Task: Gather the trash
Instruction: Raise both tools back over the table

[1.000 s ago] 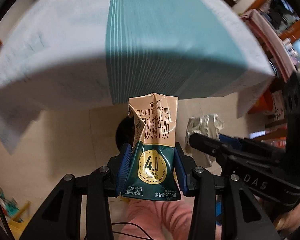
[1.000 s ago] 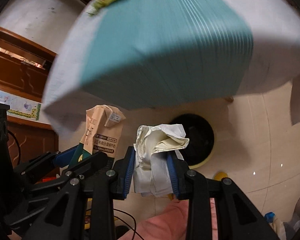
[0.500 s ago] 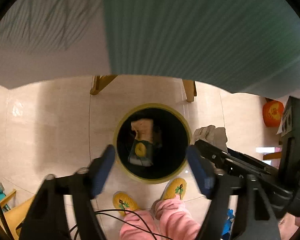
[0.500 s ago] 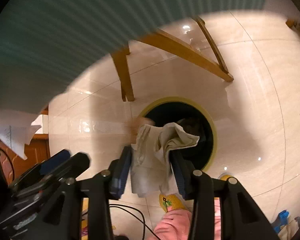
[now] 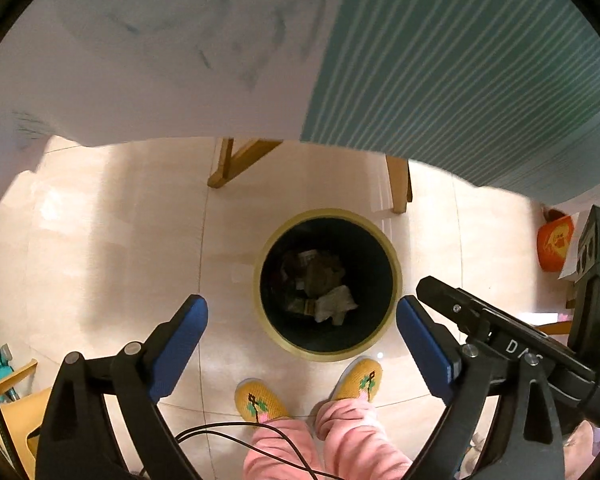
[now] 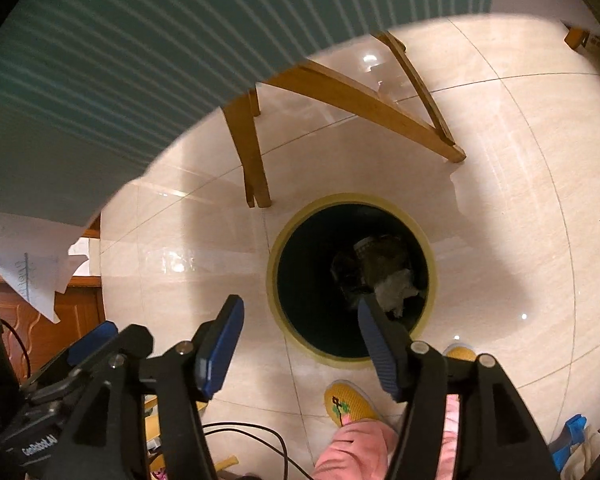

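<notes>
Our left gripper and right gripper hang wide open and empty over the bin, drop seemingly done; next we fetch more trash.

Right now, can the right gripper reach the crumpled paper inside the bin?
Probably yes: the right gripper hangs open above the bin, whose mouth is uncovered. The crumpled paper lies deep inside, on top of the other trash.

Both wrist cameras look almost straight down at the tiled floor from above, each past its own spread blue-padded fingers. The left view centres the round bin; the right view sees that bin from further left. Both share the tablecloth edge, wooden legs and yellow slippers.
</notes>
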Demonstrator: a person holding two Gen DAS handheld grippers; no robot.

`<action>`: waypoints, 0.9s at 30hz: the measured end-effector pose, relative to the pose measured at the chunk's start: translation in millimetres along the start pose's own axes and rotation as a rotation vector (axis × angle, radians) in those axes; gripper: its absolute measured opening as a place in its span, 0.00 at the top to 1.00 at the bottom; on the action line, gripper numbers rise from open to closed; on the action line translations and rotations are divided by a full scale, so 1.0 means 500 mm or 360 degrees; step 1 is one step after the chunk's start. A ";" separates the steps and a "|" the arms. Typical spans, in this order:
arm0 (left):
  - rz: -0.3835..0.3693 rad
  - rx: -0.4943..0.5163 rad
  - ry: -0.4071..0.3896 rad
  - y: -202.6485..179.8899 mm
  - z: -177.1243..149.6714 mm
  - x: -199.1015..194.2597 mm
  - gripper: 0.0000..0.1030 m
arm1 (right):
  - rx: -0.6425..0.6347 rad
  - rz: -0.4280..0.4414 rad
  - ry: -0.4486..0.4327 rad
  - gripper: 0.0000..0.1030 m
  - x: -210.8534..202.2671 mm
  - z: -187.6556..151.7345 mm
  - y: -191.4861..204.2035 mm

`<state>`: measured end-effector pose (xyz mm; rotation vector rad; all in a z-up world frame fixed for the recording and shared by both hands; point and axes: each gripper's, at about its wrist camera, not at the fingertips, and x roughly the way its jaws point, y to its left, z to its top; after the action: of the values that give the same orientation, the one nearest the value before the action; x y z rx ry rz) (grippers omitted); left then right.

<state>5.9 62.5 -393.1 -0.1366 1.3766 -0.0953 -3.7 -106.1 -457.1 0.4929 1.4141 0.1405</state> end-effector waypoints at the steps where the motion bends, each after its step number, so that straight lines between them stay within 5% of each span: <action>1: -0.0002 -0.0009 -0.0007 0.001 0.000 -0.014 0.09 | -0.0007 -0.0002 -0.0003 0.42 -0.009 0.001 0.003; 27: 0.0023 0.0037 -0.0392 0.017 0.036 -0.536 0.09 | -0.0389 0.0028 -0.0133 0.42 -0.442 -0.033 0.256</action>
<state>-27.8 111.1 -131.1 -0.1148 1.1304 -0.0798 -31.4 -72.1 -205.0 0.3056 1.2906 0.2998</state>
